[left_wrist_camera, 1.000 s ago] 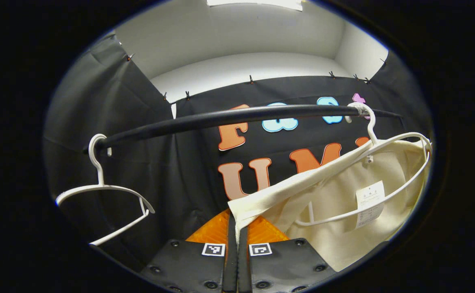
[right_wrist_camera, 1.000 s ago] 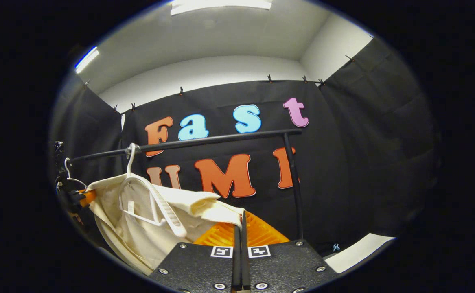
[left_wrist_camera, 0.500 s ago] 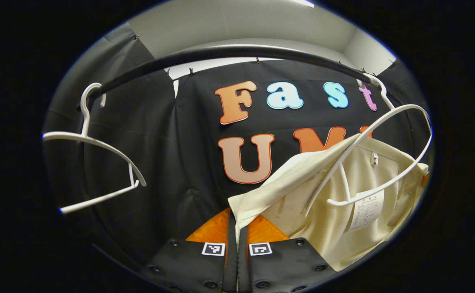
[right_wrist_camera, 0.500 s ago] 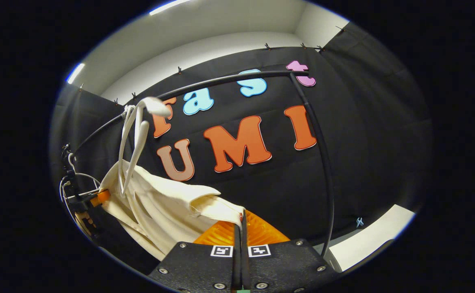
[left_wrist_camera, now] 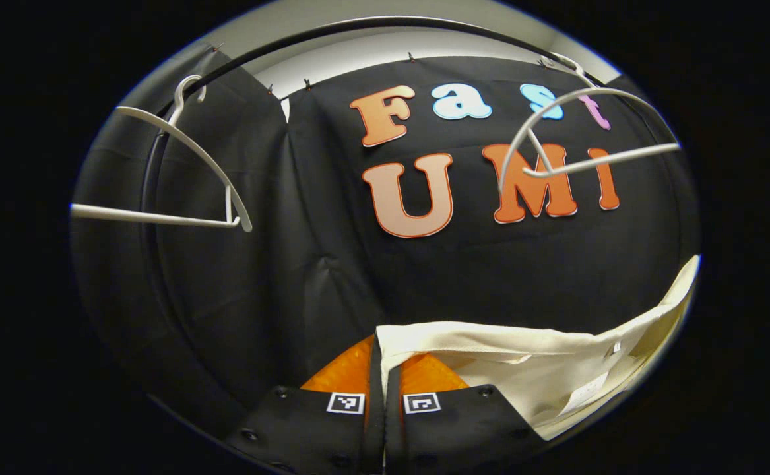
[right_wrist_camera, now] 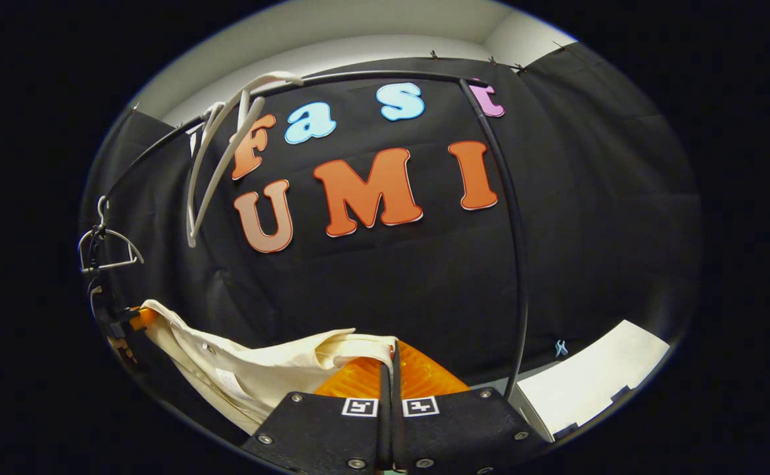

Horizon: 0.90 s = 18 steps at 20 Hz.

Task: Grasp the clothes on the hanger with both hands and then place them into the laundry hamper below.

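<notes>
- In the left gripper view, the left gripper (left_wrist_camera: 378,359) is seen pointing forward and slightly upward toward the black booth wall, its fingers drawn together on one corner of the cream garment (left_wrist_camera: 530,369).
- From that pinched corner, the garment is stretched rightward and up to the edge of the view, hanging slack in a shallow curve; a care label (left_wrist_camera: 582,399) is seen on its inner face.
- In the right gripper view, the right gripper (right_wrist_camera: 389,359) is held level and forward, its fingers closed on the opposite corner of the garment (right_wrist_camera: 259,369), which is folded over just beside them.
- The cloth is spread from there leftward to the other gripper (right_wrist_camera: 124,320), seen small at the left edge of that view, where its far corner is held.
- The garment is held well below the black clothes rail (left_wrist_camera: 371,23) and is kept apart from both hangers.
- A bare white hanger (left_wrist_camera: 576,142) is left on the rail at the upper right of the left gripper view, tilted; the same hanger (right_wrist_camera: 223,148) is seen edge-on in the right gripper view.
- A second bare white hanger (left_wrist_camera: 173,178) is hung near the rail's left end.
- The rail's upright post (right_wrist_camera: 513,231) is seen standing to the right of the right gripper, with open black wall between post and garment.
- A white box (right_wrist_camera: 589,386) is seen low on the right, well apart from the cloth.
</notes>
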Motion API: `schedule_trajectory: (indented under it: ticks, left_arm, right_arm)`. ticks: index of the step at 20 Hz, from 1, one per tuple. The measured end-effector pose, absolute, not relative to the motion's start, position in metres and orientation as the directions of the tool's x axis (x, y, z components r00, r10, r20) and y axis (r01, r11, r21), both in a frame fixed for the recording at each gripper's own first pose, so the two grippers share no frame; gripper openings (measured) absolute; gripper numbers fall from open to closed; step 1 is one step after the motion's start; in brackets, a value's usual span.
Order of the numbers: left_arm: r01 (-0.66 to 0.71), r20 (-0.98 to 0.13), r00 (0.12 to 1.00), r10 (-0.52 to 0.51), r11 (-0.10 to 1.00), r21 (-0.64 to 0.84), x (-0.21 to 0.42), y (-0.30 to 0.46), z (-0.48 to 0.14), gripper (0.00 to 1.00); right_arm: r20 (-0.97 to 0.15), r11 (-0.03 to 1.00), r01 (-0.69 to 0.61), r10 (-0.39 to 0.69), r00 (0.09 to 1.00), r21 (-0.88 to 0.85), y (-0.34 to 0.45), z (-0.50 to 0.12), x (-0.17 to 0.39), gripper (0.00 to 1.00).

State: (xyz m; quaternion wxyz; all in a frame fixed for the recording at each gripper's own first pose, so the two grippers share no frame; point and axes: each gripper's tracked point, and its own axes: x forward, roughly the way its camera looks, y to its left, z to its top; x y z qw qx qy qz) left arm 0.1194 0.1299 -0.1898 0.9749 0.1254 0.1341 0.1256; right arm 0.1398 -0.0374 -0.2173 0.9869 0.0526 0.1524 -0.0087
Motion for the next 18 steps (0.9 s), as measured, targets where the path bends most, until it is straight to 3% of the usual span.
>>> schedule_trajectory:
  ticks: [9,18]
  left_arm:
    - [0.003,-0.367,0.928,0.071,0.980,0.198,0.069,0.027,-0.287,0.07]
    - [0.020,-0.556,0.829,0.051,0.992,0.122,0.030,0.006,-0.439,0.08]
  right_arm:
    - [-0.419,0.987,-0.089,0.138,0.897,0.134,0.068,-0.336,0.101,0.00]
    - [-0.556,0.985,-0.099,0.162,0.815,0.141,0.099,-0.478,0.073,0.00]
